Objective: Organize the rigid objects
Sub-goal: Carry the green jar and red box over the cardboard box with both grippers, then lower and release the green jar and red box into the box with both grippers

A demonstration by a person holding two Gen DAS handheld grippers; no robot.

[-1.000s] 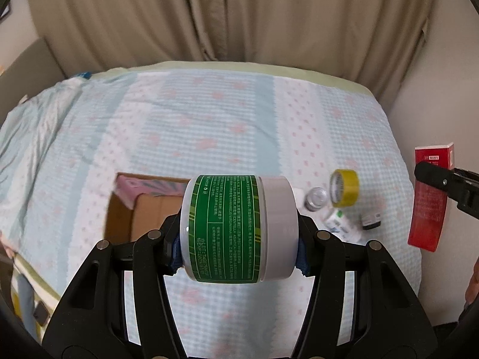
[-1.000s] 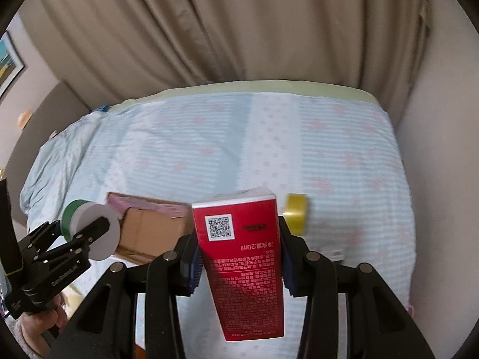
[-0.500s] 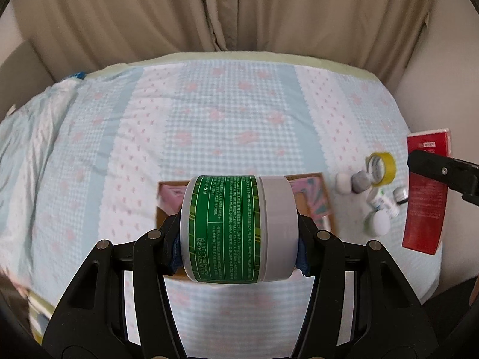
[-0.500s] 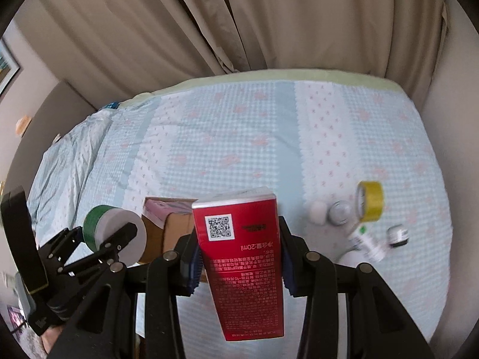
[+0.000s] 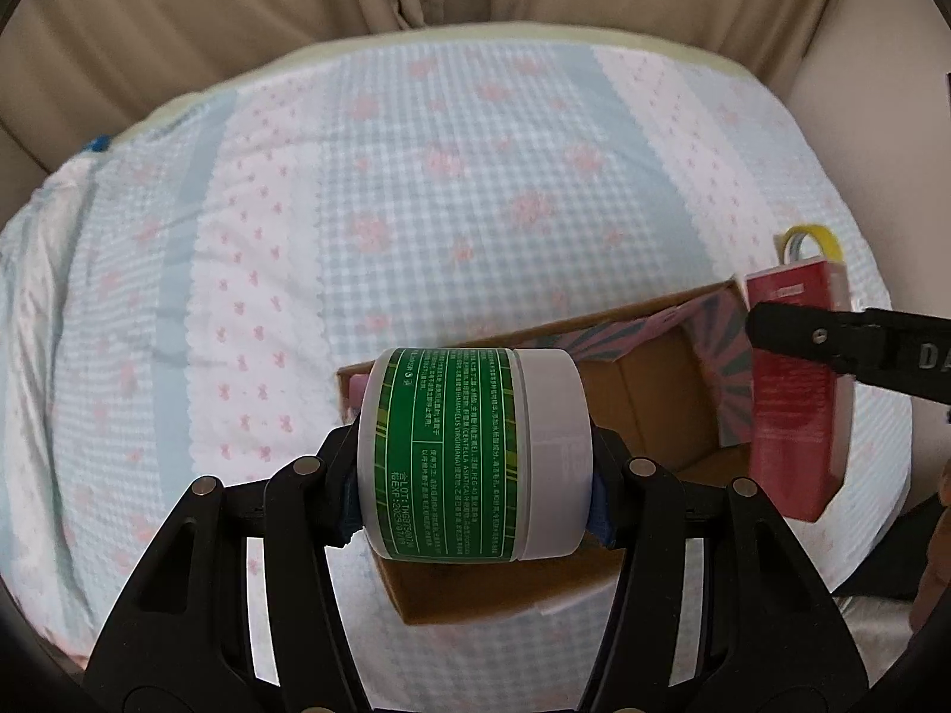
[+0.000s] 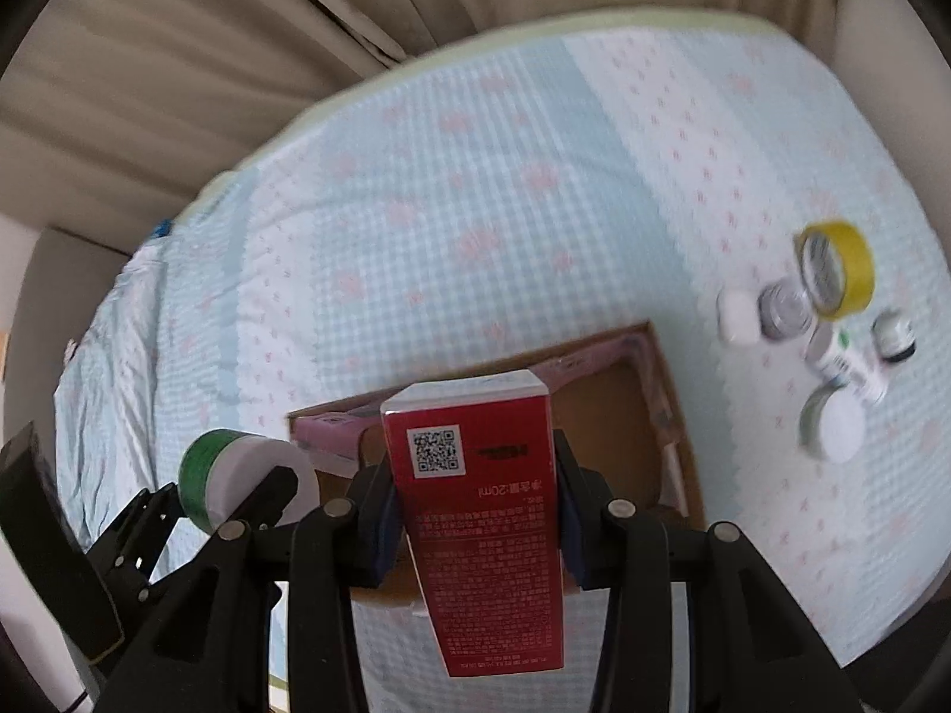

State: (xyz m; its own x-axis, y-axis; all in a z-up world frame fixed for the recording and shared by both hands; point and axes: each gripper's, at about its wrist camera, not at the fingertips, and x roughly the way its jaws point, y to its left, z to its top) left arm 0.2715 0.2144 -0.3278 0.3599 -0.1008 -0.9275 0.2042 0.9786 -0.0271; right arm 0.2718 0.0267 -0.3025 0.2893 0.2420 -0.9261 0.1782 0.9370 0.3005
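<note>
Left gripper [image 5: 475, 490] clamps a jar [image 5: 472, 457] lying sideways at lower centre of its view: green printed label, white lid to the right, over the open cardboard box [image 5: 654, 416]. Right gripper [image 6: 475, 520] clamps a red carton [image 6: 481, 511] at lower centre of its view, QR code and white print visible, likewise over the box. A yellow tape roll [image 6: 844, 273] and small white containers [image 6: 838, 428] lie on the checked bedspread [image 6: 475, 178] at right.
</note>
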